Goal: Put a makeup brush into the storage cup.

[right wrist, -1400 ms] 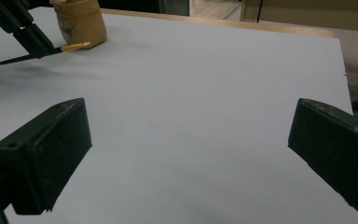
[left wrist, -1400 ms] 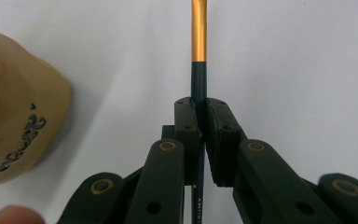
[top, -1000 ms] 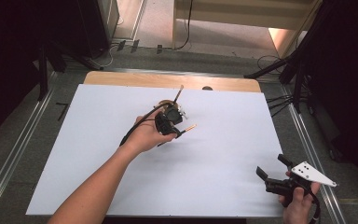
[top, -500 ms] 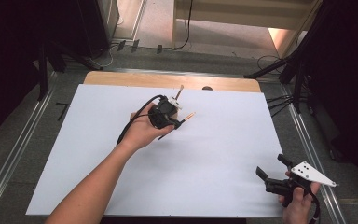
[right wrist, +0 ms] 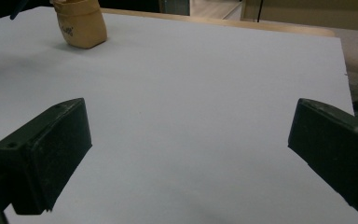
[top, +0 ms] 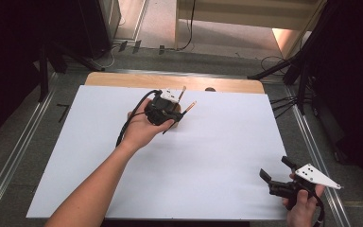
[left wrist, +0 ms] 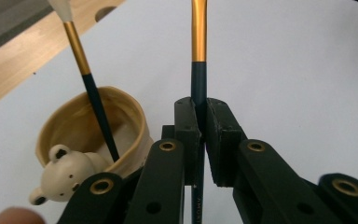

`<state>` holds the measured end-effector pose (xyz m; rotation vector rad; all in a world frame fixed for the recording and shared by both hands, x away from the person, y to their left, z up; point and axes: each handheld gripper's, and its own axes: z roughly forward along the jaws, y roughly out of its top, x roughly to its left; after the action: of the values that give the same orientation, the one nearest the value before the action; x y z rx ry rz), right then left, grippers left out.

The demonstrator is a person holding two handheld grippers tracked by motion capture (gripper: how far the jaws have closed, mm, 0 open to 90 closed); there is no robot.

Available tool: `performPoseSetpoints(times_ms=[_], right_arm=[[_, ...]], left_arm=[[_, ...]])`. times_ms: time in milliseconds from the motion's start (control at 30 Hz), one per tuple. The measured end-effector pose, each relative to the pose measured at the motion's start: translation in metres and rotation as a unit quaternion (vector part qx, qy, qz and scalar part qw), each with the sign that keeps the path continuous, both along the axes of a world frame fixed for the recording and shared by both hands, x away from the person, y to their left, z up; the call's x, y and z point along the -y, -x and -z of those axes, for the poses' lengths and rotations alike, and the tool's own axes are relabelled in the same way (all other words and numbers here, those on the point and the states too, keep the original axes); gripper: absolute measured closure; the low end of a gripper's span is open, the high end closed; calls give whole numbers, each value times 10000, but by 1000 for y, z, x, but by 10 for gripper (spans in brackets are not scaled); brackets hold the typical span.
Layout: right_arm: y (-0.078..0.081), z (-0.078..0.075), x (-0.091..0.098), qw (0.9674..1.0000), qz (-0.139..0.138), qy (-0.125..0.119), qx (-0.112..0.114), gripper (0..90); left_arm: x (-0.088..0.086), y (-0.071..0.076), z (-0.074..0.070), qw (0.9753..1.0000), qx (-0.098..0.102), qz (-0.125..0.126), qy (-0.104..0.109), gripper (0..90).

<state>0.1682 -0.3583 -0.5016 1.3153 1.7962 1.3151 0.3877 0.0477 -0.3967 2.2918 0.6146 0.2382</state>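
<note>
You are clamping the left gripper [left wrist: 200, 135] on a brush [left wrist: 198, 70], its jaws pressed together on the dark part of the handle just below the gold band, so the brush is standing nearly in line with the jaws and is not slipping sideways. Holding it that low on the shaft is leaving the long upper end free and easy to steer. In the high view the left gripper [top: 166, 112] is hanging over the far middle of the white table [top: 208, 156], right above the cup [left wrist: 93, 126], a tan one with a small bear face on its side. A second brush [left wrist: 86, 79] is leaning inside that cup, resting against the rim, so you are probably either lifting yours out or setting it in beside the other; I cannot tell which.

You are keeping the right gripper [top: 283, 182] at the near right corner, jaws spread wide apart with nothing between them, well apart from the cup [right wrist: 80, 23], so it is staying out of the left hand's way.
</note>
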Motion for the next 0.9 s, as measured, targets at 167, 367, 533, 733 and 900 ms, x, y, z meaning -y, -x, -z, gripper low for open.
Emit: performPoseSetpoints(times_ms=[167, 367, 533, 733, 900], right_arm=[[0, 0, 0, 10000, -9, 19, 3, 0], [0, 0, 0, 10000, -6, 19, -9, 0], [0, 0, 0, 10000, 1, 13, 4, 0], [0, 0, 0, 10000, -4, 19, 5, 0], [0, 0, 0, 10000, -1, 28, 16, 0]], left_arm=[[-3, 0, -3, 9998, 60, -26, 185, 847], [-8, 0, -8, 9985, 216, -154, 475, 847], [-13, -1, -12, 9963, 307, -294, 749, 847], [-18, -2, -15, 9931, 426, -416, 1012, 847], [-22, -2, -17, 9900, 506, -504, 1220, 847]])
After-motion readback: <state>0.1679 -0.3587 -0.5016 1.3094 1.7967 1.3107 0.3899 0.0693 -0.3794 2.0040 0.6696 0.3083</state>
